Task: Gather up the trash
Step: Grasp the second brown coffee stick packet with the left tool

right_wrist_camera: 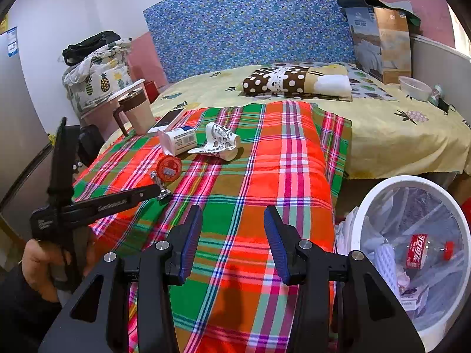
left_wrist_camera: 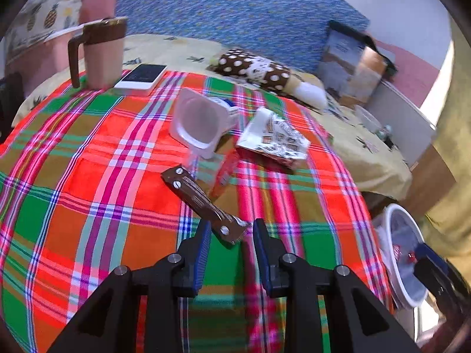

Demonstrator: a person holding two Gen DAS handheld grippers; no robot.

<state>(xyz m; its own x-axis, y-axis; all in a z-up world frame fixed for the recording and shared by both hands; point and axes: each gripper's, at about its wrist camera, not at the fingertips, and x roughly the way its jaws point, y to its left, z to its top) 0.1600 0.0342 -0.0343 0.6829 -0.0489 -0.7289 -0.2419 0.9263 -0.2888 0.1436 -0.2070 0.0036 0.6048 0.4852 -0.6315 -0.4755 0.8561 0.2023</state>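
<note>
A brown snack wrapper [left_wrist_camera: 203, 200] lies flat on the plaid cloth [left_wrist_camera: 88, 176]. Its near end sits between the fingertips of my left gripper [left_wrist_camera: 232, 223], which is open, with both pads clear of it. Beyond it lie a red round lid [right_wrist_camera: 168, 168], a white yogurt cup [left_wrist_camera: 197, 123] on its side and a crumpled patterned paper cup [left_wrist_camera: 273, 139]. My right gripper [right_wrist_camera: 232, 214] hovers open over bare plaid cloth with nothing between its fingers. The right wrist view shows the left gripper [right_wrist_camera: 156, 190] at the wrapper [right_wrist_camera: 161, 186], held by a hand [right_wrist_camera: 41, 261].
A white trash bin [right_wrist_camera: 368, 203] with a clear liner stands off the bed's right edge, holding a red-labelled bottle [right_wrist_camera: 418, 250]. A lidded mug [left_wrist_camera: 101, 53] and a phone [left_wrist_camera: 141, 76] sit at the cloth's far left. Behind are a polka-dot pillow [right_wrist_camera: 282, 81], a box [right_wrist_camera: 382, 38] and a bowl [right_wrist_camera: 413, 86].
</note>
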